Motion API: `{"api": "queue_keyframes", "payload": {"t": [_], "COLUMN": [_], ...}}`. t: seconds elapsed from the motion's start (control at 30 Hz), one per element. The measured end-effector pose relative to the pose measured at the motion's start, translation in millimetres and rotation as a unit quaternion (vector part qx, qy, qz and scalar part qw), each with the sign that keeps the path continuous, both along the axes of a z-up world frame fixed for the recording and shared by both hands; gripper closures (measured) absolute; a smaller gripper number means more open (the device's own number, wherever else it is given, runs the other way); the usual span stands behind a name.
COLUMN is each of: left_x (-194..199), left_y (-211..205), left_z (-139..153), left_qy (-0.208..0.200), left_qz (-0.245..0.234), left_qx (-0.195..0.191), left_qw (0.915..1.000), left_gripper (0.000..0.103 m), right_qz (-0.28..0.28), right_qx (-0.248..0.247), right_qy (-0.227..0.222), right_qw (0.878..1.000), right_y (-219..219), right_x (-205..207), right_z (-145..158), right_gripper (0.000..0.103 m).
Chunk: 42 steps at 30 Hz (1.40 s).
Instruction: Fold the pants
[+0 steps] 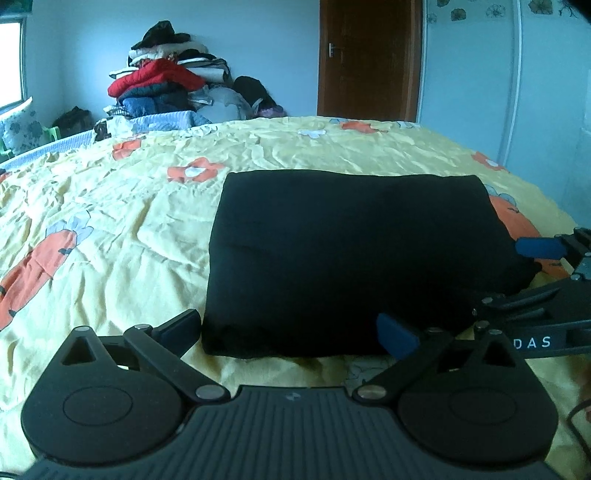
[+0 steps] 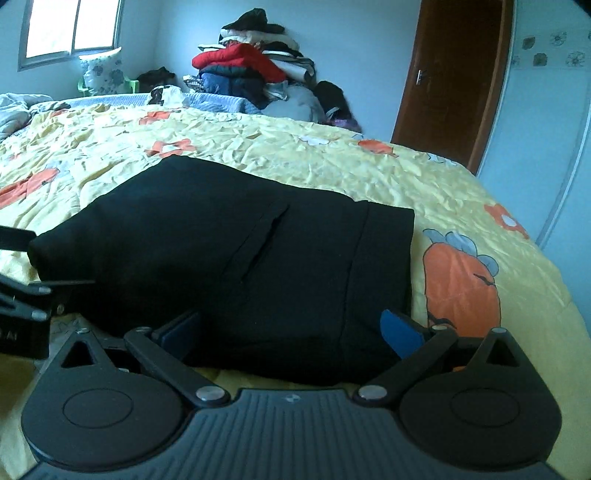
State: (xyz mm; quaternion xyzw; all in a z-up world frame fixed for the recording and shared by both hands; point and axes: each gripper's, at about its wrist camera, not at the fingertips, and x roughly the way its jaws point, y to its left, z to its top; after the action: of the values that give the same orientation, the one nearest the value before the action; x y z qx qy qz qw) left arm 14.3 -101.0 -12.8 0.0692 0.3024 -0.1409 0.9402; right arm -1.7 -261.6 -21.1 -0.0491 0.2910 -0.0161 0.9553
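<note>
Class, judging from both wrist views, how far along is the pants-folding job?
Mostly done: the black pants lie as a compact rectangle on the yellow bedspread. In hand: nothing; the left claw and right claw are open at its near edge. Left: perhaps one tidying fold, though I cannot be sure.

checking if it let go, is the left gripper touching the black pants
Cannot tell. In the left wrist view the left gripper is open at the near edge of the black pants, but no clear gap or contact shows.

A yellow flowered bedspread (image 2: 332, 162) is covering the bed. Beyond it, a clothes pile (image 2: 255, 70) is leaning against the pale blue wall (image 2: 354, 48); daylight is entering a window (image 2: 74, 26) left of it, a brown door (image 2: 450, 77) standing right.
</note>
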Motion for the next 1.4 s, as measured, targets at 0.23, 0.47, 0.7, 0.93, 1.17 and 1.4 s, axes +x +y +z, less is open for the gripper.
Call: {"api": "queue_keyframes", "payload": {"t": [0.23, 0.47, 0.7, 0.93, 1.17, 1.4], "left_x": [2, 10, 77, 105, 107, 105], "left_y": [1, 41, 70, 53, 37, 43], "left_z": [-6, 11, 5, -2, -5, -2], "left_qy": [0.001, 0.028, 0.131, 0.138, 0.108, 0.084], "left_qz": [-0.002, -0.039, -0.039, -0.056, -0.059, -0.045], "left_qx": [0.001, -0.075, -0.214, -0.213, -0.188, -0.167], "left_qw": [1.0000, 0.9960, 0.9672, 0.9656, 0.9744, 0.9813], "left_gripper": [0.000, 0.000, 0.001, 0.001, 0.016, 0.076], "right_qz": [-0.006, 0.004, -0.016, 0.018, 0.040, 0.039], "right_qx": [0.007, 0.057, 0.208, 0.302, 0.340, 0.281], "right_qy": [-0.011, -0.041, 0.012, 0.059, 0.051, 0.050], "right_qw": [1.000, 0.998, 0.978, 0.951, 0.938, 0.958], "right_y": [-2, -18, -98, -122, -125, -120], "right_x": [-1, -24, 27, 67, 76, 68], "right_z": [-2, 29, 29, 4, 0, 5], "right_gripper": [0.000, 0.000, 0.000, 0.000, 0.000, 0.061]}}
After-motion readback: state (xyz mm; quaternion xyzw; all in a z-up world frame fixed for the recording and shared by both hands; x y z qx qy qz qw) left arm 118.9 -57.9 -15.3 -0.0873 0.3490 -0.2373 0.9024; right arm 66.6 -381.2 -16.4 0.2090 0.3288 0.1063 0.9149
